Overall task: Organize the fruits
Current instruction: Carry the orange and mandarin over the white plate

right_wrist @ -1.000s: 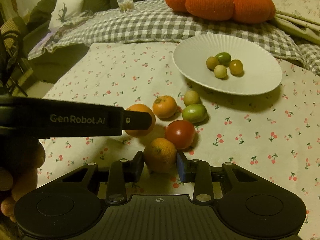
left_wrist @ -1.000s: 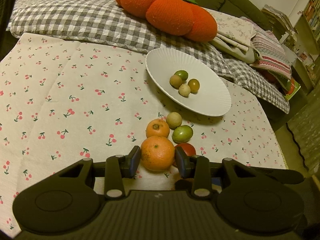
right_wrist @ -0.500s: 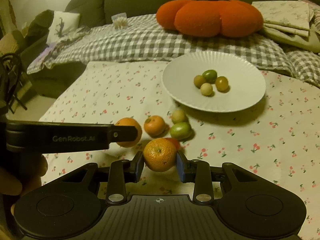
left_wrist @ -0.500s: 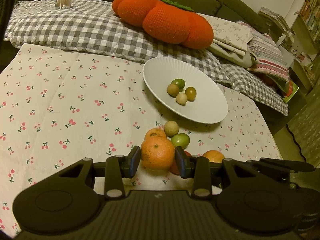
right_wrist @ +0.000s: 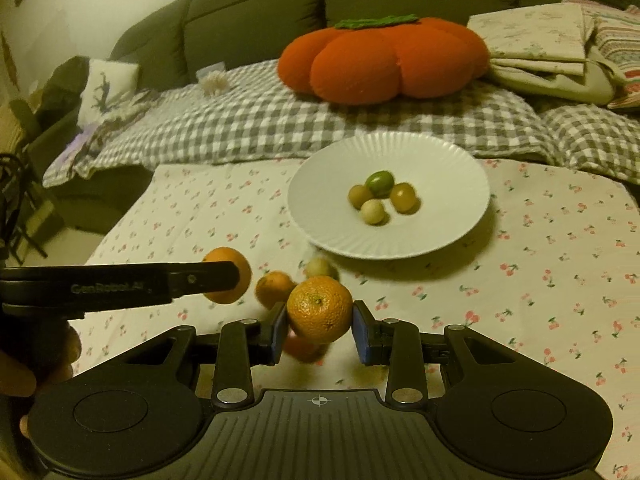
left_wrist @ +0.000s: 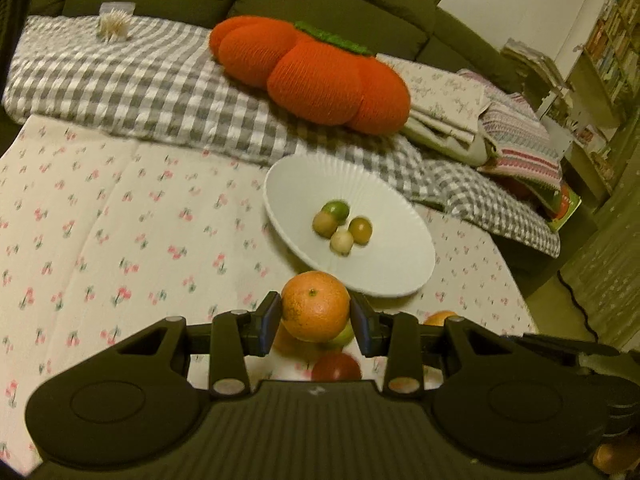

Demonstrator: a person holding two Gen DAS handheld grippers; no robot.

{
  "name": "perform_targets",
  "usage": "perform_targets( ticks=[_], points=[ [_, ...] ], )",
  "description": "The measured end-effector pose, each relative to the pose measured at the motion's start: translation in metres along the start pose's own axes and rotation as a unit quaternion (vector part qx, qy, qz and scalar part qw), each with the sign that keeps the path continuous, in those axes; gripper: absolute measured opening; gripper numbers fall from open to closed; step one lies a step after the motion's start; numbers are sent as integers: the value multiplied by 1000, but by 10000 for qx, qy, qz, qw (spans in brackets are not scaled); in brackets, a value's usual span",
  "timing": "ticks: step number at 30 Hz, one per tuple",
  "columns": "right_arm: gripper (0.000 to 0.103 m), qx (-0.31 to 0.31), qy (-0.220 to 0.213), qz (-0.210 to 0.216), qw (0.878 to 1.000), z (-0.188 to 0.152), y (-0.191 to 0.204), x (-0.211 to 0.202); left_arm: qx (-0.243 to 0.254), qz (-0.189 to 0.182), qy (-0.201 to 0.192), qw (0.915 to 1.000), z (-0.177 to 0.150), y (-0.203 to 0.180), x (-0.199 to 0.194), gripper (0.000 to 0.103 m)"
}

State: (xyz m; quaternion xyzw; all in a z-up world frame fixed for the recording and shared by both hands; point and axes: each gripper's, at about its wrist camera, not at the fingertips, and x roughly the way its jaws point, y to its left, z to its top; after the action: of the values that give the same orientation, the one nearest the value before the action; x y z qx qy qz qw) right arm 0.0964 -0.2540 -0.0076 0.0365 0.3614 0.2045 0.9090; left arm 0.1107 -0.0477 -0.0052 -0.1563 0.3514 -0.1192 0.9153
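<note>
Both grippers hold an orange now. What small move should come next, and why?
Probably carry the left gripper forward over the white plate: its orange is gripped clear of the cloth, and the plate holds only four small fruits.

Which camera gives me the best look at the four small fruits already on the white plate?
The right wrist view: the small fruits sit in the open, well clear of the right gripper. The left wrist view shows them too, but smaller and blurrier on the white plate.

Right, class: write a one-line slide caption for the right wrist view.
Right gripper lifts an orange toward a white plate holding four small fruits.
</note>
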Motion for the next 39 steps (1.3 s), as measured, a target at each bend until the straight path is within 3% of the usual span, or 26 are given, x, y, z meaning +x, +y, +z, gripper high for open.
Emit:
perform_targets(
  ticks=[9, 17, 26, 32, 39],
  points=[
    [32, 284, -240, -215, 9991, 17, -31, 0, 152, -249, -54, 9996, 29, -8, 34, 36],
    [33, 12, -407, -394, 9984, 44, -42, 27, 587, -200, 100, 9980, 47, -14, 82, 36],
    [32, -567, 54, -544, 9969, 54, -51, 74, 735, -130, 441, 9962, 50, -13, 111, 36],
    [32, -980, 328, -543, 9932, 63, -47, 99, 665, -163, 460, 9966, 54, -12, 120, 37],
    [32, -1017, 418, -541, 9925, 70, -47, 121, 552, -164, 317, 9978, 57, -5, 126, 37]
  ],
)
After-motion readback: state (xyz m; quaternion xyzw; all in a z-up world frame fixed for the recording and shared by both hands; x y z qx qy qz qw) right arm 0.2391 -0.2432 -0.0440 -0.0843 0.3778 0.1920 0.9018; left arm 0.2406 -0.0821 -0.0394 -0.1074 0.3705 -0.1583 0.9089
